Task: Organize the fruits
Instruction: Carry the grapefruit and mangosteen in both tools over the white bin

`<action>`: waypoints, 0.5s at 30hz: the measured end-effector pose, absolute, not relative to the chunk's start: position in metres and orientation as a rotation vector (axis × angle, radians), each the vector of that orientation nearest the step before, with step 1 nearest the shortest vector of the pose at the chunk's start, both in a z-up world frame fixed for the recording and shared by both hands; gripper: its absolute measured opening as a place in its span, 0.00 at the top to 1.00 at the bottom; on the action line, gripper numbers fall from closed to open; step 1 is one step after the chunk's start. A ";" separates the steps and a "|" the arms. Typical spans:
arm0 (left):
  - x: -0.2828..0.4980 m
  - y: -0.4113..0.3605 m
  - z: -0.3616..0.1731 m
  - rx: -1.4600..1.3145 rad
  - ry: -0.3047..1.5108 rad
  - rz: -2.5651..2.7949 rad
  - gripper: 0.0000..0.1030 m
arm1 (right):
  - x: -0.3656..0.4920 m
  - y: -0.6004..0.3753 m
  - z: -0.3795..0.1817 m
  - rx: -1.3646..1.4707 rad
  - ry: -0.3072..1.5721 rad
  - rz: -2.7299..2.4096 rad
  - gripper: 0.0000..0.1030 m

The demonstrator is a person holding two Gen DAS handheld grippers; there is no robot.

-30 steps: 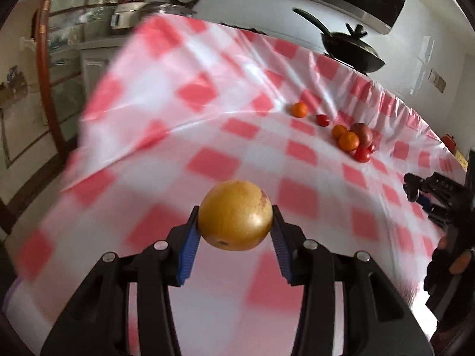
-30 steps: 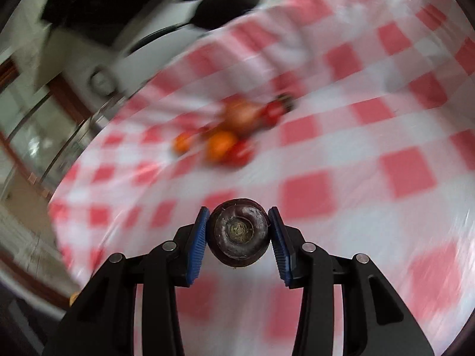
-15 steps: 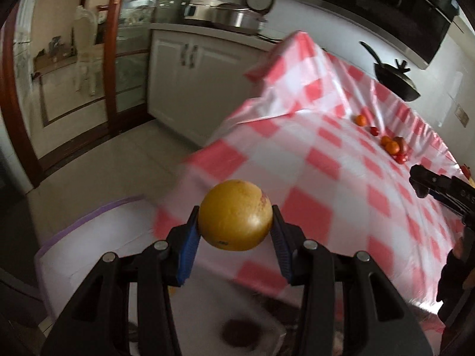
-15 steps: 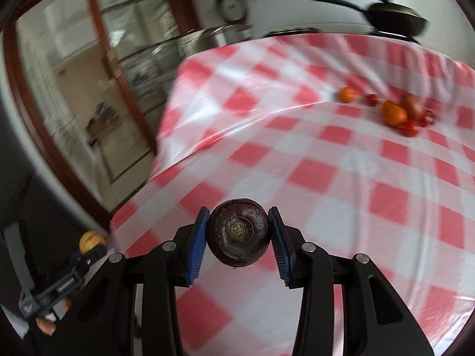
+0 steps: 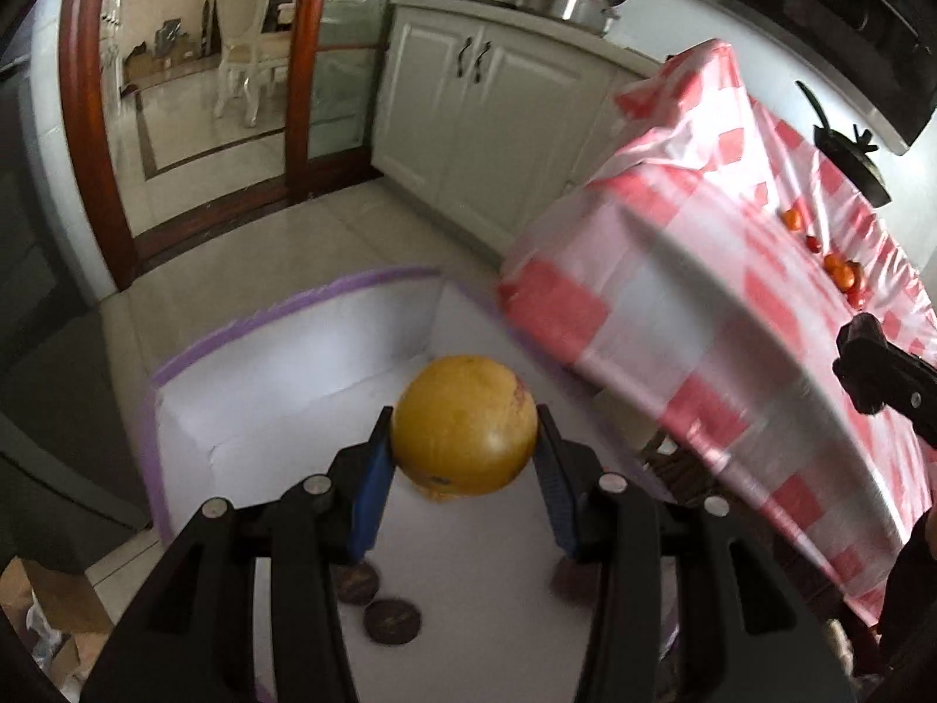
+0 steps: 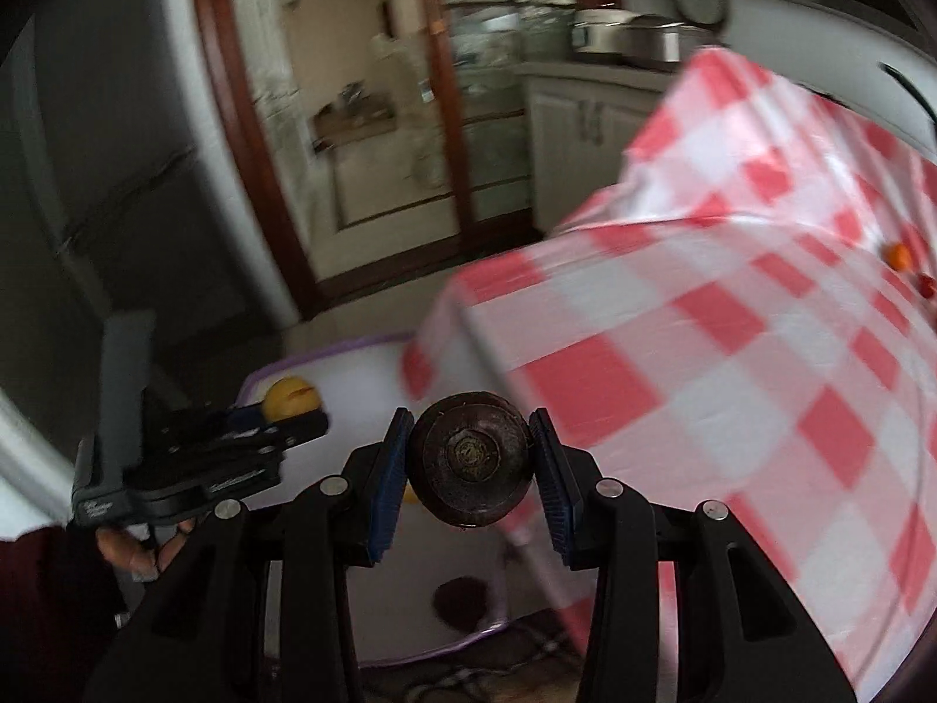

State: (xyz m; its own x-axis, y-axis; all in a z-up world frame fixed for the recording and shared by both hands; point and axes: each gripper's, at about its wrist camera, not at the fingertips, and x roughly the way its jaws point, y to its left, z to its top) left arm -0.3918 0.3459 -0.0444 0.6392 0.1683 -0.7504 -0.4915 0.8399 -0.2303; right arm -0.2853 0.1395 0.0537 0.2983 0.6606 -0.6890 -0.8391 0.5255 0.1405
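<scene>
My left gripper (image 5: 464,457) is shut on a round yellow fruit (image 5: 462,425) and holds it above a white box with a purple rim (image 5: 281,316) on the floor beside the table. Dark purple fruits (image 5: 391,621) lie on the box's bottom. My right gripper (image 6: 468,460) is shut on a dark purple fruit (image 6: 468,457), held over the box's edge next to the table corner. The left gripper (image 6: 205,457) with the yellow fruit (image 6: 290,397) shows at the left of the right wrist view. Several small orange and red fruits (image 5: 840,272) remain far off on the table.
The table under a red-and-white checked cloth (image 5: 732,304) overhangs the box on the right. White cabinets (image 5: 486,105) and a wooden door frame (image 5: 93,135) stand behind. A black pan (image 5: 849,158) sits beyond the table. A cardboard box (image 5: 41,615) is at the lower left.
Both grippers have swung left off the tabletop and down toward the white box on the floor, each still holding its fruit. The table fruits now lie far to the right.
</scene>
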 end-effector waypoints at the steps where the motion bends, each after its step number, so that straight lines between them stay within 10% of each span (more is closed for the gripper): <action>1: -0.396 0.348 -0.048 -0.447 0.799 0.396 0.56 | -0.291 0.145 0.049 -0.287 0.780 1.031 0.60; 15: -0.428 0.370 -0.104 -0.439 0.965 0.500 0.56 | -0.339 0.202 -0.040 -0.574 1.010 1.164 0.60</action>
State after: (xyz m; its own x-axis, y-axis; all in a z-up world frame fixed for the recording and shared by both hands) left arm -0.4276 0.3703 -0.1037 0.4743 0.2046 -0.8563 -0.5817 0.8029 -0.1303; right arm -0.3394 0.2022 -0.0398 0.0572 0.4754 -0.8779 -0.9359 0.3316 0.1186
